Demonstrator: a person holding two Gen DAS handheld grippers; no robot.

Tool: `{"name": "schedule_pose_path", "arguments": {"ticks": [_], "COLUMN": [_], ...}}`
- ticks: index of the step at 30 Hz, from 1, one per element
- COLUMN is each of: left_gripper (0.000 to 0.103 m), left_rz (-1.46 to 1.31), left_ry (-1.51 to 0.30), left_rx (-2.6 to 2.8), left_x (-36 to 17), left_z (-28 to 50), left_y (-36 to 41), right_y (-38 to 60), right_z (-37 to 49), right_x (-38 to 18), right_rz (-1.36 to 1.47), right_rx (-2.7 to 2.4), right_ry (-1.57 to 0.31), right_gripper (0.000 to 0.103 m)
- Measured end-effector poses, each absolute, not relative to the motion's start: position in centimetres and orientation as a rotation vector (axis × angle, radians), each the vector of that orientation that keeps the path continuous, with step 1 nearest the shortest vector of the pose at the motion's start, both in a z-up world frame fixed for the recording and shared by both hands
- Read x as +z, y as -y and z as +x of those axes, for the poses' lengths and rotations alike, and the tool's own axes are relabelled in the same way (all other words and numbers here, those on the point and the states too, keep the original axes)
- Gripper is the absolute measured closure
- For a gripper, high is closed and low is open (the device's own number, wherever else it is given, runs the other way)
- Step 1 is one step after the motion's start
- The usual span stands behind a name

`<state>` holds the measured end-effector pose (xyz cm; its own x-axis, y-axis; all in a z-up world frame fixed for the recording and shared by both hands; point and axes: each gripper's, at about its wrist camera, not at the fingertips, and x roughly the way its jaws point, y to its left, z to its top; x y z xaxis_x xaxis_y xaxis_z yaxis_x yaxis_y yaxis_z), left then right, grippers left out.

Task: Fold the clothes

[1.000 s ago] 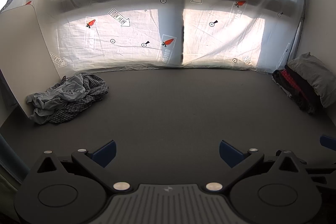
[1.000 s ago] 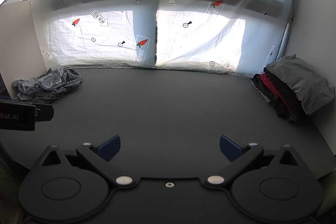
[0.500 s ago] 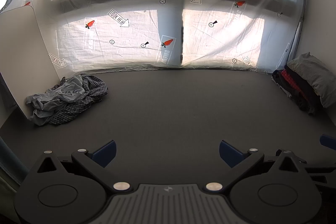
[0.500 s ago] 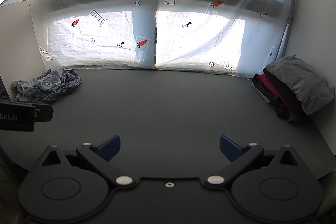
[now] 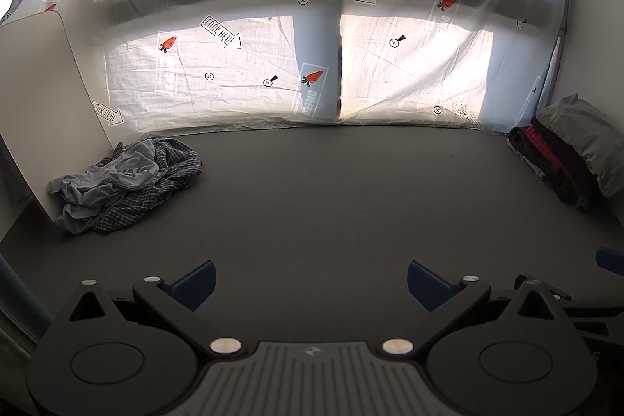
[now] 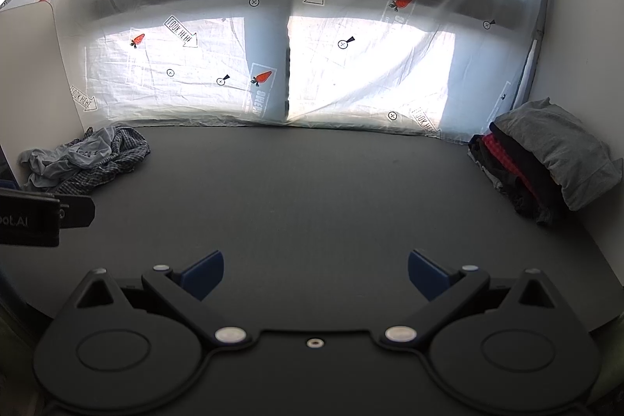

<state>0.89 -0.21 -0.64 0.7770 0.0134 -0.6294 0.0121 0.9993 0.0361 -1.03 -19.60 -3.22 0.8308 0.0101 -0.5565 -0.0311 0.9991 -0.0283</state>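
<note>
Mirrored "LOOK HERE" arrows on backdrop sheet (image 5: pixel 390 80); possibly "bot.AI" casing; both jaws spread.

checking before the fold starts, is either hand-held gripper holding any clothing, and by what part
Nothing is held. The left hand-held gripper and right hand-held gripper are both open over bare table.

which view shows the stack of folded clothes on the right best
The right wrist view: the stack of folded clothes sits whole and larger, grey piece on top, red layer showing. In the left wrist view the same stack is squeezed against the frame's right edge.
</note>
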Motion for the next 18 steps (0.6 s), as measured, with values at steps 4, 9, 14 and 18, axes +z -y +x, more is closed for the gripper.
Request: {"name": "schedule_pose_path", "arguments": {"ticks": [4,9,14,18], "left_gripper": [0.000,0.000,0.000,0.000], "left_rz": [0.042,0.041,0.045,0.038], "left_ry": [-0.682,-0.681,-0.682,-0.683], "left_rx": [0.001,0.002,0.001,-0.003], "left_x": [-0.70,-0.66,-0.57,-0.57], "left_z": [0.91,1.01,1.39,1.66], "left_y": [0.27,0.35,0.57,0.51], "right_y": [19.55,19.57,19.73,19.86], "right_z": [-0.89,-0.82,-0.76,-0.60], "right_x": [-3.16,-3.18,-3.42,-3.37], "right_rz": [-0.034,-0.033,-0.026,-0.022], "right_rx": [0.021,0.022,0.019,0.010], "right_ry": [-0.590,-0.587,-0.589,-0.583], "right_gripper": [0.001,0.001,0.001,0.001]}}
